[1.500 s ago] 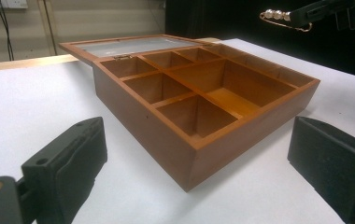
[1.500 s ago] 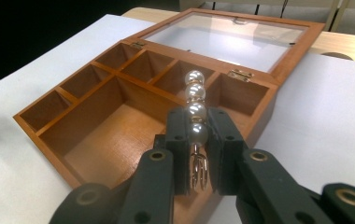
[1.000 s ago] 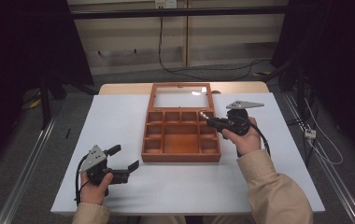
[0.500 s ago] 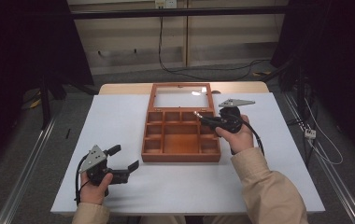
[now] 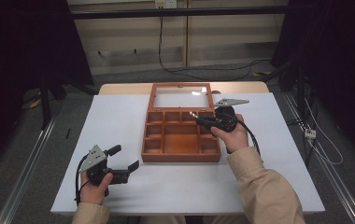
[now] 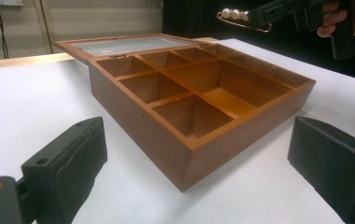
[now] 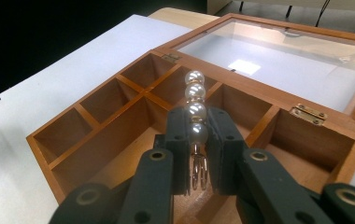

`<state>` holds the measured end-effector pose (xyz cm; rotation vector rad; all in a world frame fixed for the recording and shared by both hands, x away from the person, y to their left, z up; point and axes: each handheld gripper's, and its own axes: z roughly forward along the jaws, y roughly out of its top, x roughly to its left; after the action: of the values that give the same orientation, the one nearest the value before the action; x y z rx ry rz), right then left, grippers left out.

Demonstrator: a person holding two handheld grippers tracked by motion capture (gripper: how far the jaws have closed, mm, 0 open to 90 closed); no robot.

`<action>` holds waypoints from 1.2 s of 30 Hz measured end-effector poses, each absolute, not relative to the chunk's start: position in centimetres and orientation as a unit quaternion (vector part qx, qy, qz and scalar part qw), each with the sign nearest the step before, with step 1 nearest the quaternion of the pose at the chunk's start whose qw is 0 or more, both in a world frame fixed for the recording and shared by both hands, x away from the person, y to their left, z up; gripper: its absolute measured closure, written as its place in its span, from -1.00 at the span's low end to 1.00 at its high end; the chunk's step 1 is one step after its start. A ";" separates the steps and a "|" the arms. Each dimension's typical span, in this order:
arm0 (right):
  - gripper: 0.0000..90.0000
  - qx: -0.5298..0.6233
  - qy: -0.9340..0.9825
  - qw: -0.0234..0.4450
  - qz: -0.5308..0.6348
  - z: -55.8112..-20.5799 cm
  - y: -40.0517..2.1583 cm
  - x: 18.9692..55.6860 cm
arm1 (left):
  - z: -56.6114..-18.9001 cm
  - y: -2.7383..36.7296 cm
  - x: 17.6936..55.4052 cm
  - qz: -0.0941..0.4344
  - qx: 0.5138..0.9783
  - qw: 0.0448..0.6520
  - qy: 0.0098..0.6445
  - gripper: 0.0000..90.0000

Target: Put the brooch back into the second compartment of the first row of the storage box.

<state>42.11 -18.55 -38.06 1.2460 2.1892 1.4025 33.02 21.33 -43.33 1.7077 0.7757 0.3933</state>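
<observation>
Four pearls lined the pin (image 7: 195, 108) pinched in the right tool (image 7: 197, 135), which hung above the open wooden box (image 5: 181, 138) on the white surface (image 5: 119, 116). Well apart at the near left, the left tool (image 5: 128, 158) rested with jaws spread, holding nothing.

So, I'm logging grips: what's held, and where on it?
Right gripper pinches the pearl pin at its lowest pearl, above the wooden box. Left gripper holds nothing.
</observation>
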 end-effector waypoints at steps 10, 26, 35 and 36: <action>0.79 0.418 0.761 0.125 0.481 -38.1 -17.5 42.6 | -43.3 21.3 33.0 0.167 0.727 0.577 0.331 -0.90; 0.79 0.413 0.762 0.125 0.482 -37.9 -16.6 43.3 | -43.3 21.3 33.0 0.165 0.728 0.578 0.330 -0.90; 0.79 0.414 0.762 0.124 0.483 -37.9 -16.3 43.7 | -43.3 21.3 33.0 0.163 0.729 0.578 0.329 -0.90; 0.79 0.413 0.762 0.124 0.483 -37.9 -16.3 43.8 | -43.3 21.3 33.0 0.164 0.730 0.577 0.328 -0.90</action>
<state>43.76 -16.30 -37.88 1.2047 2.2212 1.4074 33.01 21.34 -43.30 1.7078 0.7670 0.3842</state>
